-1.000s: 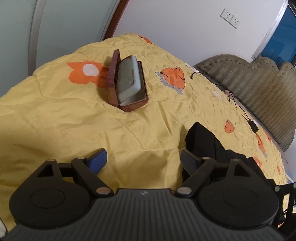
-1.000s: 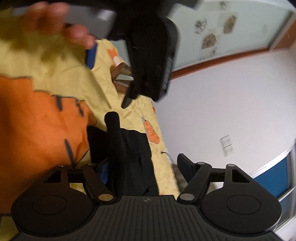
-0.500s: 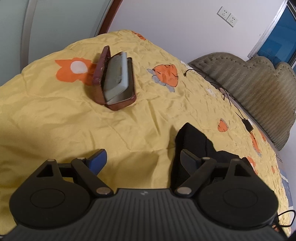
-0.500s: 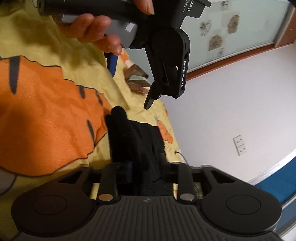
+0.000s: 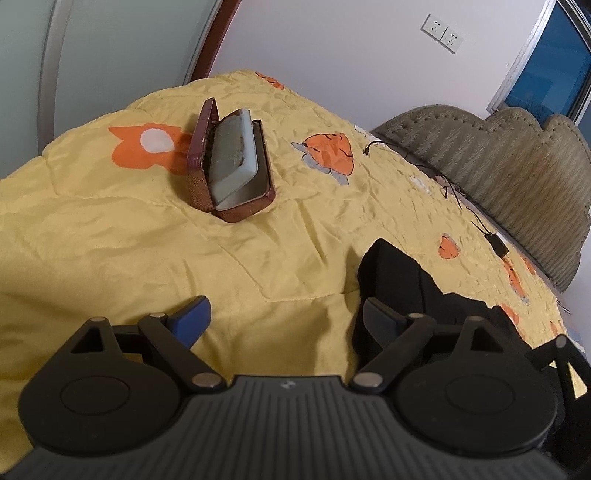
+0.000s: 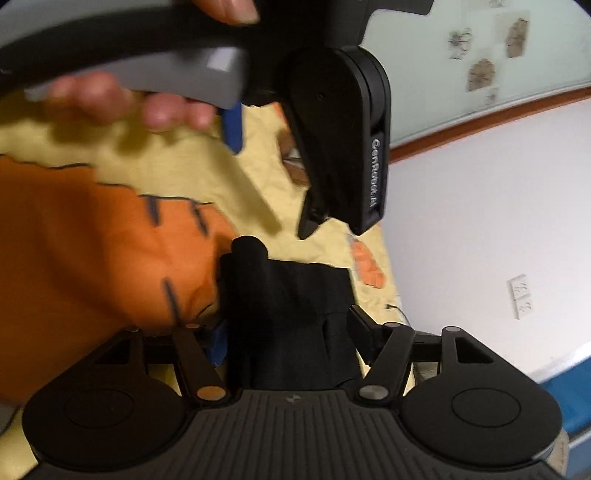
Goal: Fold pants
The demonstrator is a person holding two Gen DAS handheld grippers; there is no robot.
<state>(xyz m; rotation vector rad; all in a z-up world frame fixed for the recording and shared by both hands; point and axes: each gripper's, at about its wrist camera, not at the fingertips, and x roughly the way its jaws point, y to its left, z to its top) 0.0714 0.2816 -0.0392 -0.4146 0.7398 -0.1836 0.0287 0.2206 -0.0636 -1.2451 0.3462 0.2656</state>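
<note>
One pants (image 6: 284,317) (two parted tongs (image 5: 284,317))

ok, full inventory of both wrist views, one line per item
pants: 1, black, bunched on the quilt between the right tongs' fingers
quilt: 1, yellow with orange prints, covers the bed
case: 1, maroon, open on the quilt, grey-green insert
headboard: 1, olive padded, right of the bed
cable: 1, black, along the quilt near the headboard
wall sockets: 2, white, on the wall
left tongs: open, above bare quilt
right tongs: open, straddling the pants
hand: 1, holds the left tongs' handle
</note>
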